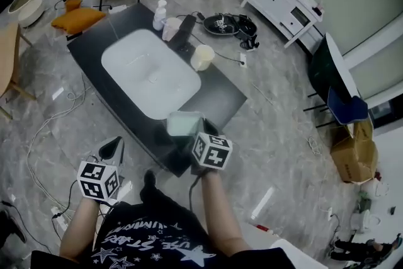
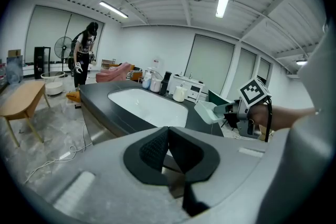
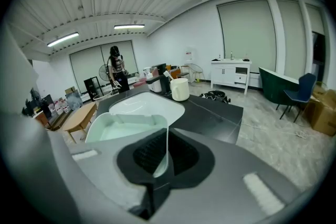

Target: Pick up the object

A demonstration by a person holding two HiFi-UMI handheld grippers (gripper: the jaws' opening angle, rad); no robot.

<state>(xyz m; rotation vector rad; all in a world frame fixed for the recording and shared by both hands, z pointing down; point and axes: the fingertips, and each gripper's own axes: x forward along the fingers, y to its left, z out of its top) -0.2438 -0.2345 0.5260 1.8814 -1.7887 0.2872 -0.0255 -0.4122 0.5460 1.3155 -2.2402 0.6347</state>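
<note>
A pale mint plastic container [image 1: 182, 123] hangs over the near edge of the black table [image 1: 217, 94]. My right gripper [image 1: 199, 133] is shut on its near wall, and in the right gripper view that thin wall [image 3: 164, 136] stands pinched between the pads of the right gripper [image 3: 165, 150]. The left gripper view shows the container [image 2: 211, 111] held out to the right. My left gripper [image 1: 114, 148] hangs below and left of the table over the floor. Its jaws meet with nothing between them, as the left gripper view of the left gripper [image 2: 168, 132] shows.
A white basin [image 1: 148, 72] is sunk into the table. A cream jug [image 1: 202, 57], a bottle [image 1: 160, 14] and a dark appliance [image 1: 182, 31] stand at the far end. Cables [image 1: 47, 129] lie on the floor at left. A person [image 2: 84, 55] stands far back.
</note>
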